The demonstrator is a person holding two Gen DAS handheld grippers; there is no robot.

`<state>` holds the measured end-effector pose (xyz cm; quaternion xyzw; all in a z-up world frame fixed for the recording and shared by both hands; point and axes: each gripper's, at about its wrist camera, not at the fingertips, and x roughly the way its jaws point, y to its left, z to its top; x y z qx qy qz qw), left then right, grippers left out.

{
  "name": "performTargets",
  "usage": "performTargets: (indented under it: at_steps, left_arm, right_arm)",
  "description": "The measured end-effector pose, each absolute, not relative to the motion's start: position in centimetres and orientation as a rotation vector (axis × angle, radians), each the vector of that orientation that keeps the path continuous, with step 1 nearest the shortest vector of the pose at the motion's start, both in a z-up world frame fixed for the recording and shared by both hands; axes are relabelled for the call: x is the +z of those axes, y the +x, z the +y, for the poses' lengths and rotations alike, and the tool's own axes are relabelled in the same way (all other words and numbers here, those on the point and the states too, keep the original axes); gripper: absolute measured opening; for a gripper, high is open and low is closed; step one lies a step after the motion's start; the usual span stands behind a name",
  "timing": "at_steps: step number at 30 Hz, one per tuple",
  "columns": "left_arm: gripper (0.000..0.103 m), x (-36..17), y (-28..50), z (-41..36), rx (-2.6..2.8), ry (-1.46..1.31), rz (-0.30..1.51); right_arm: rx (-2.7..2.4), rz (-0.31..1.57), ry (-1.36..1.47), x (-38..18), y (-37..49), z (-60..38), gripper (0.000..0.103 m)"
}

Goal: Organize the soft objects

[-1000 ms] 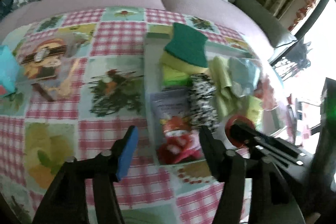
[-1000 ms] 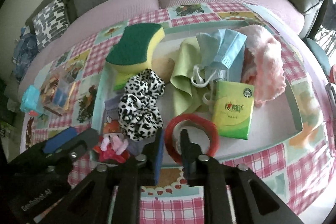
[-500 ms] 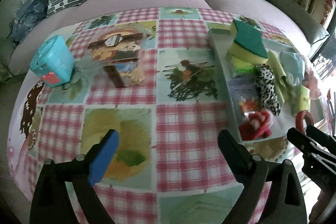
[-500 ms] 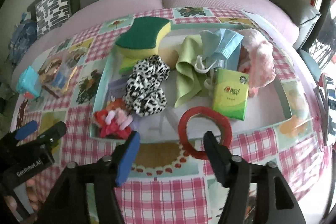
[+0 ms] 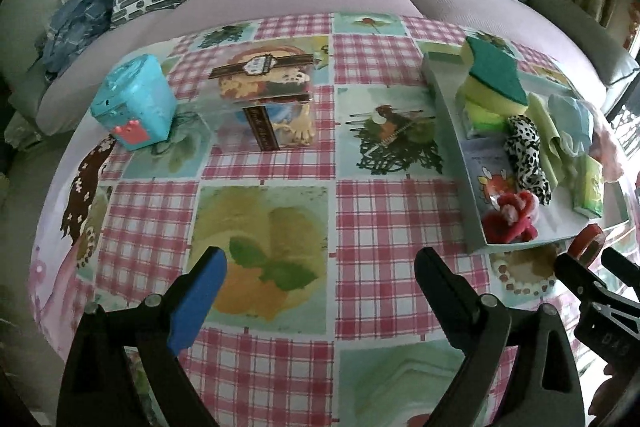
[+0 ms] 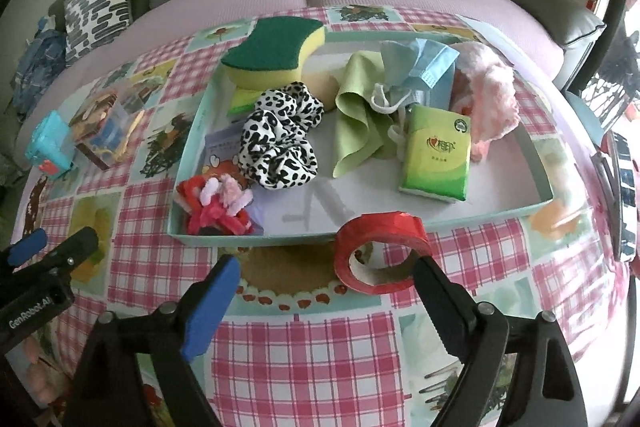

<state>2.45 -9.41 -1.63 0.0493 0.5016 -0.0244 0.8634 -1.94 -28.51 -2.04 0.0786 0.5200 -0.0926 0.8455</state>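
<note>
My right claw (image 6: 324, 277) has just been opening and now stands wide, nothing gripped; the red tape roll (image 6: 380, 253) lies on the worktop (image 6: 304, 355) by its right finger, leaning on the near wall of the tray (image 6: 188, 155). At twelve o'clock the tray holds the sponge (image 6: 272, 51), leopard scrunchie (image 6: 280, 135), green cloth (image 6: 356, 115), face mask (image 6: 416, 67), tissue pack (image 6: 436, 155), pink fluffy cloth (image 6: 488, 99) and red-pink bow (image 6: 216, 207). My left claw (image 5: 320, 267) is wide, empty over the checked cloth.
</note>
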Motion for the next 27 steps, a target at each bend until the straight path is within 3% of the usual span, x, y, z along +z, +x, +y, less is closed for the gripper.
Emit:
performTargets:
  at_steps: [27]
  left_arm:
    - [0.095, -2.08, 2.48, -9.3, -0.006, 0.142, 1.076]
  right_arm:
    - [-0.191, 1.11, 0.162, -2.45, -1.81, -28.4, 0.092]
